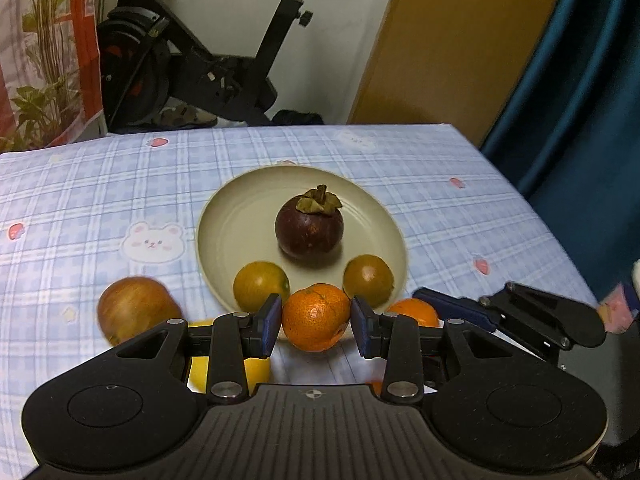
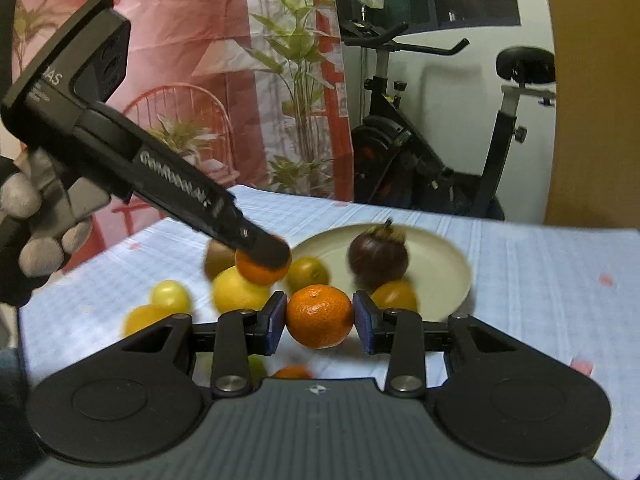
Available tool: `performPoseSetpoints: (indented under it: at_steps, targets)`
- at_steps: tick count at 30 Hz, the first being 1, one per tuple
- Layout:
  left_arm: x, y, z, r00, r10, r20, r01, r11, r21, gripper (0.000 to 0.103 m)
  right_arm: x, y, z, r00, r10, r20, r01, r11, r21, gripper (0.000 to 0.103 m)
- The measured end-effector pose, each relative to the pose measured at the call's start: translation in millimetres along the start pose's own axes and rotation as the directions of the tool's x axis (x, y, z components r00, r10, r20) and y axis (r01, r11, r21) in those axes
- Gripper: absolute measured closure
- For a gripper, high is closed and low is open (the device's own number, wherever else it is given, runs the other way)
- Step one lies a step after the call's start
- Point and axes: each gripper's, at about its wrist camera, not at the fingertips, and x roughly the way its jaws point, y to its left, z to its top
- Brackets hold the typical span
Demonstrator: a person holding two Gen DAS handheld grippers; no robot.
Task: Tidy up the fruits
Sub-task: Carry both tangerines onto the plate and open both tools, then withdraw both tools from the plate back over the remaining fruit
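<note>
A cream plate (image 1: 224, 240) on the checked cloth holds a dark mangosteen (image 1: 309, 227) and two greenish citrus fruits (image 1: 261, 285) (image 1: 368, 280). My left gripper (image 1: 316, 320) is shut on an orange tangerine (image 1: 316, 316) just above the plate's near rim. My right gripper (image 2: 319, 318) is shut on another tangerine (image 2: 319, 316), held near the plate (image 2: 452, 272). The right view also shows the left gripper (image 2: 264, 252) with its tangerine (image 2: 258, 272) and the mangosteen (image 2: 378, 258).
A brownish apple (image 1: 134, 308) lies left of the plate. Yellow lemons (image 2: 238, 292) (image 2: 170, 296) and more small fruits lie on the cloth. An exercise bike (image 1: 200, 60) stands beyond the table's far edge; a blue curtain (image 1: 580, 80) hangs at the right.
</note>
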Motion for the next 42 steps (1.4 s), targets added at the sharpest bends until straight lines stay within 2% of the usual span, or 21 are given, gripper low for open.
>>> performPoseSetpoints:
  at_steps: [5, 9, 20, 25, 31, 33, 35, 42]
  targets:
    - [27.0, -0.7, 13.7, 0.999, 0.019, -0.034, -0.020, 1.000, -0.013, 0.063, 37.3, 0.1, 2.2, 0.998, -0.006, -0.057, 0.001, 0.997, -0.076, 0.064]
    - [37.7, 0.4, 16.9, 0.999, 0.040, -0.034, -0.040, 0.999, -0.004, 0.063, 53.4, -6.4, -3.9, 0.997, -0.005, -0.081, 0.000, 0.998, -0.058, 0.064]
    - [39.0, -1.8, 22.5, 0.998, 0.046, -0.032, -0.046, 0.999, -0.008, 0.063, 62.5, -5.0, -3.9, 0.997, -0.009, -0.074, -0.001, 0.990, -0.138, 0.064]
    - [40.0, -5.7, 20.6, 0.998, 0.040, -0.042, -0.040, 0.999, 0.001, 0.056, 63.7, -2.5, -4.4, 0.996, -0.037, -0.079, 0.025, 0.989, -0.146, 0.063]
    - [17.8, 0.0, 18.5, 0.999, 0.036, 0.005, -0.036, 0.998, -0.043, 0.055, 44.9, -6.7, -2.6, 0.997, -0.041, -0.069, 0.033, 0.993, -0.116, 0.063]
    - [7.9, -0.5, 15.2, 0.999, 0.046, 0.030, -0.044, 0.998, -0.055, 0.049, 36.2, -6.9, -2.1, 0.997, -0.045, -0.066, 0.038, 0.993, -0.108, 0.063]
    - [-2.9, -2.2, 9.1, 0.997, 0.054, 0.063, -0.050, 0.996, -0.070, 0.048, 27.1, -7.5, -1.4, 0.997, -0.044, -0.060, 0.039, 0.995, -0.087, 0.063]
    - [-37.6, -12.5, -18.2, 0.976, 0.124, 0.177, -0.110, 0.990, -0.087, 0.048, -5.4, -3.8, 2.5, 0.998, -0.055, -0.022, 0.055, 0.998, 0.008, 0.062]
